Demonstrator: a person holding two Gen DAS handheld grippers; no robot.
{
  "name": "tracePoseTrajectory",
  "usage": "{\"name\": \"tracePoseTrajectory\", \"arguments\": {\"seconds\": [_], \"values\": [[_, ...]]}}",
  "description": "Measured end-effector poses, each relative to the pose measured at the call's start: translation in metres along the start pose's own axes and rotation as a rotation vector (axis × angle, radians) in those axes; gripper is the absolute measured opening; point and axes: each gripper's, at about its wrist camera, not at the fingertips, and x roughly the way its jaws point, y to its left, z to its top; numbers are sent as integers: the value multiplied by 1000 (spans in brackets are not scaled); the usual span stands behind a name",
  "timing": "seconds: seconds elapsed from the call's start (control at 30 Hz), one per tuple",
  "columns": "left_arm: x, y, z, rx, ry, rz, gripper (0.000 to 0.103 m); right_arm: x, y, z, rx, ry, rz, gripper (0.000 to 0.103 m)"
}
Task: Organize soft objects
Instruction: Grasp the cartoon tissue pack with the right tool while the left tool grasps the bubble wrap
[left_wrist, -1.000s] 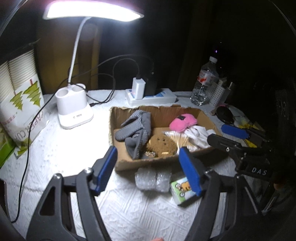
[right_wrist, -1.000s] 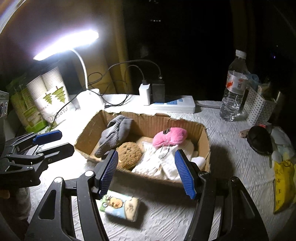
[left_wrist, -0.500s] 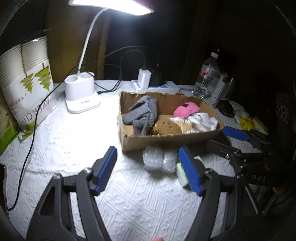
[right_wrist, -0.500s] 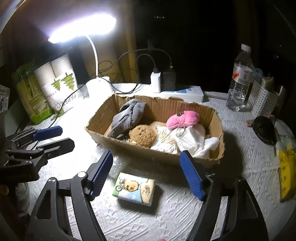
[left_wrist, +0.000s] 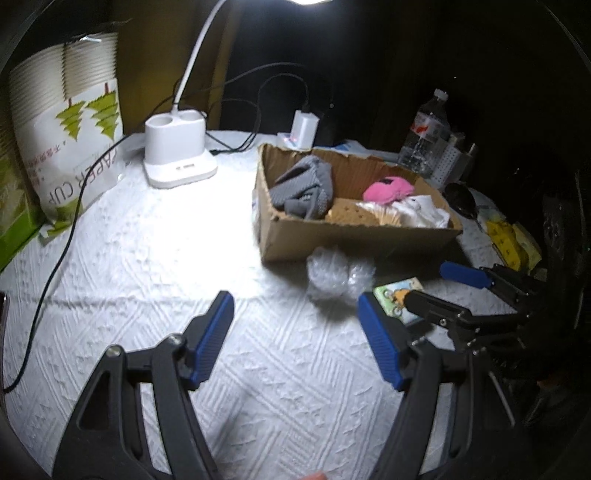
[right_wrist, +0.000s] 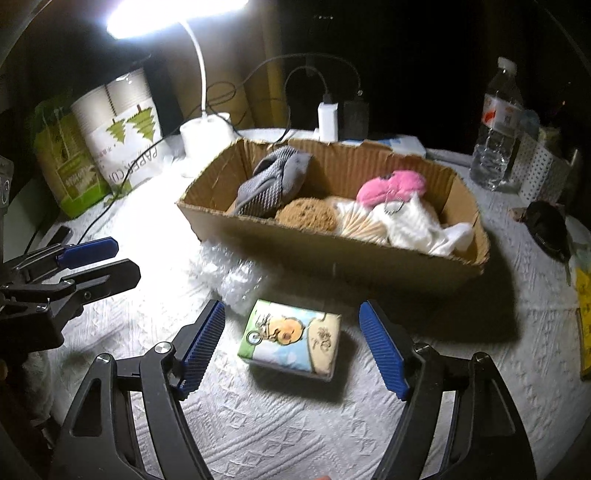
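A small printed tissue pack (right_wrist: 291, 339) lies on the white tablecloth in front of a cardboard box (right_wrist: 332, 258). My right gripper (right_wrist: 291, 305) is open, its blue pads on either side of the pack and clear of it. Crumpled bubble wrap (left_wrist: 338, 275) sits against the box's front wall, just beyond my open, empty left gripper (left_wrist: 295, 296). Inside the box are grey gloves (right_wrist: 273, 181), a brown sponge-like ball (right_wrist: 306, 214), a pink plush (right_wrist: 391, 184) and white cloth (right_wrist: 417, 225). The left wrist view shows the tissue pack (left_wrist: 397, 291) partly hidden by a right finger.
A white lamp base (left_wrist: 177, 155) and a paper-cup package (left_wrist: 70, 129) stand at the back left, with a black cable (left_wrist: 55, 266) trailing over the cloth. A water bottle (right_wrist: 498, 122), a black object (right_wrist: 546, 229) and a yellow pack (left_wrist: 509, 243) are at the right.
Both grippers have sunk towards the table and come nearer to the things in front of the box. The right jaws have widened and now straddle the tissue pack.
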Motion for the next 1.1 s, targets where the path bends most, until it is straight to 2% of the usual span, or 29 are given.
{"name": "tracePoseTrajectory", "arguments": {"seconds": [0.63, 0.7, 1.1], "values": [[19, -4, -5, 5, 54, 35, 71, 30, -3, -18, 6, 79, 33, 78], [22, -8, -4, 10, 59, 37, 71, 30, -6, -19, 10, 82, 47, 73], [49, -42, 7, 67, 95, 33, 72, 14, -35, -24, 41, 59, 57, 72]]}}
